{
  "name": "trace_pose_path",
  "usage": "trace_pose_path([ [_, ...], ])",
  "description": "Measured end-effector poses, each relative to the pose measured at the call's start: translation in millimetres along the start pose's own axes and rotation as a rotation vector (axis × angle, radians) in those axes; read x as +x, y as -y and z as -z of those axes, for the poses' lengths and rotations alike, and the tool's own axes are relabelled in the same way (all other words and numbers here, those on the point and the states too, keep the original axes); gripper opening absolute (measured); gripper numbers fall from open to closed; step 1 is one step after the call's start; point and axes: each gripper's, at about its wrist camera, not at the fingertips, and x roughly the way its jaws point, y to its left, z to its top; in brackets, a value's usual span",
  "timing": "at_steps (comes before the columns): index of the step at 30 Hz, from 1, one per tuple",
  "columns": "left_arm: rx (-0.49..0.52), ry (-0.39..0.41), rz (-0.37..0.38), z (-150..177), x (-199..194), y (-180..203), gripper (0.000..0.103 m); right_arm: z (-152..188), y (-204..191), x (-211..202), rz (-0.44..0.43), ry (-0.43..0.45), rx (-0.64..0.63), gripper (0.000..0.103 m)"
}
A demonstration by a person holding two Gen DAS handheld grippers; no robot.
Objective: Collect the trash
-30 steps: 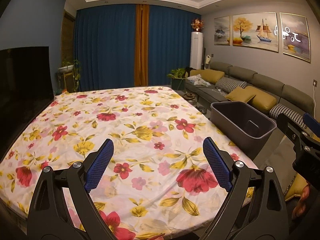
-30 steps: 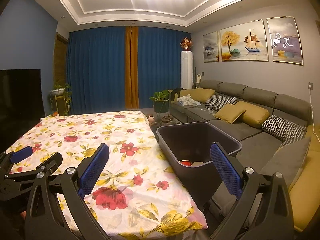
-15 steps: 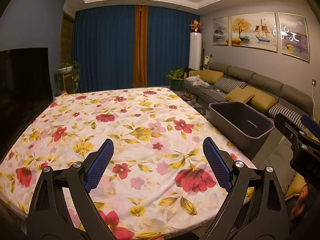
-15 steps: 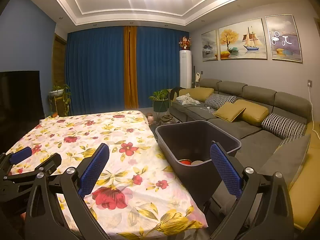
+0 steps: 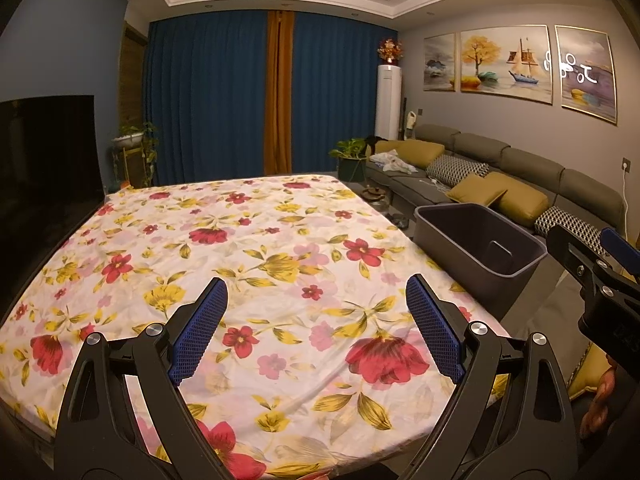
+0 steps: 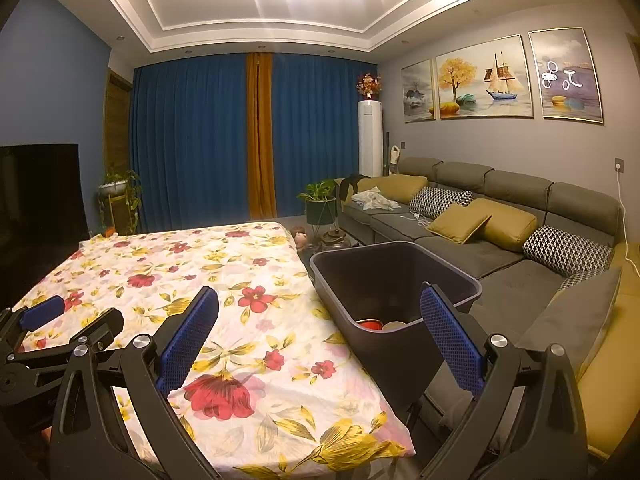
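We held the left gripper (image 5: 316, 330) low over the near edge of the table, its blue-padded fingers spread wide with nothing between them; under the gap lay only the floral tablecloth (image 5: 248, 248). The right gripper (image 6: 320, 344) was spread just as wide and also empty, its left finger over the cloth's near right corner and its right finger crossing the front of the bin. In the left wrist view the right gripper showed at the far right edge, beside the bin and apart from it, with part of a hand (image 5: 600, 396) below it.

Just past the right gripper's fingers stood the dark grey bin (image 6: 332, 276), set against the table's right edge. At its bottom we saw the trash: a red round item (image 6: 370, 324) and a pale round one (image 6: 395, 325) touching it. What they were we could not tell. From the left gripper the bin sat ahead and to the right, its contents hidden by its wall.

Beyond the bin ran the grey sofa (image 6: 472, 256) with mustard cushions (image 6: 480, 222); farther still, a potted plant (image 6: 320, 198) and blue curtains (image 6: 192, 140).
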Motion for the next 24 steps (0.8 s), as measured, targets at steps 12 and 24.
trace_pose_path([
  [12,0.003,0.002,0.003,0.0,-0.2,0.7,0.089,-1.4,0.1,0.4,0.002,0.001,0.003,0.097],
  [24,0.005,0.002,0.009,-1.1,0.3,1.1,0.089,-3.5,-0.7,0.3,0.005,0.002,0.006,0.097],
])
